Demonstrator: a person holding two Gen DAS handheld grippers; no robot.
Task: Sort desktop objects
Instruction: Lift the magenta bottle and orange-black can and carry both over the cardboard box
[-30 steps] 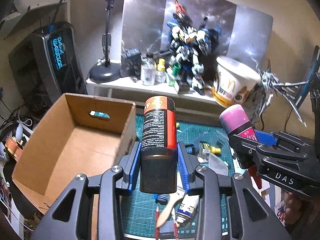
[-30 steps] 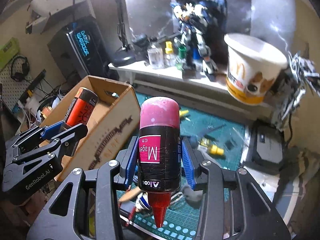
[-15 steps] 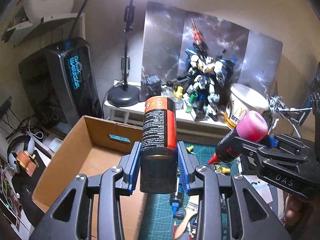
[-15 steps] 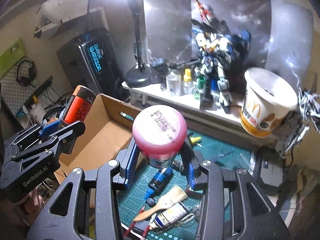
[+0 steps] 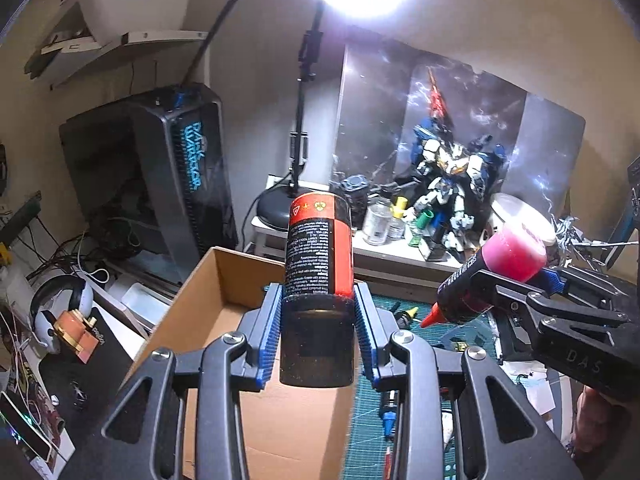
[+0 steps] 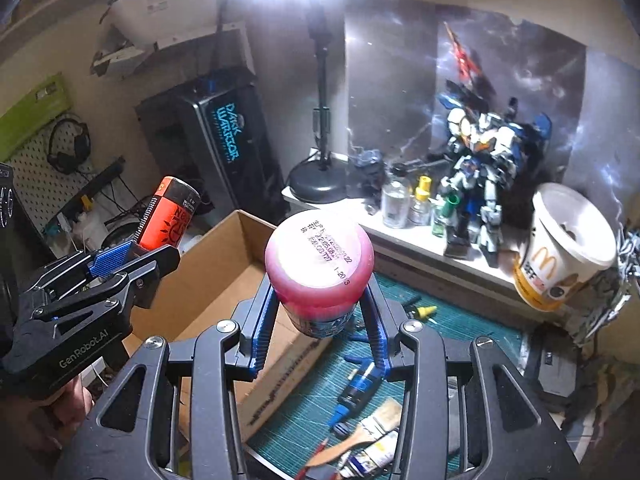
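Both hand-held tools are up off the desk with something clamped in each. The left gripper (image 5: 318, 328) has its blue pads (image 5: 270, 332) pressed on the black lower end of a red-and-black can (image 5: 320, 268), which stands nearly upright in the centre of the left wrist view, over the near edge of the open cardboard box (image 5: 224, 320) (nothing shows on the visible part of its floor). In the right wrist view that same can (image 6: 170, 216) pokes up at the left of the frame.

The right gripper (image 6: 320, 320) is clamped on a magenta ink bottle (image 6: 320, 264), whose flat base with printed date codes faces the camera at frame centre. From the left wrist view the bottle (image 5: 492, 276) lies tilted at the right of the frame, its red nozzle pointing down and left toward the green cutting mat (image 6: 460, 328).

On the mat, lower centre of the right wrist view, lie a paintbrush (image 6: 360, 432) and a blue-capped marker (image 6: 356, 388). Behind, on the white shelf (image 6: 400, 236), stand a robot model (image 6: 480, 160) and small jars; a paper cup (image 6: 560, 248) leans at the right.
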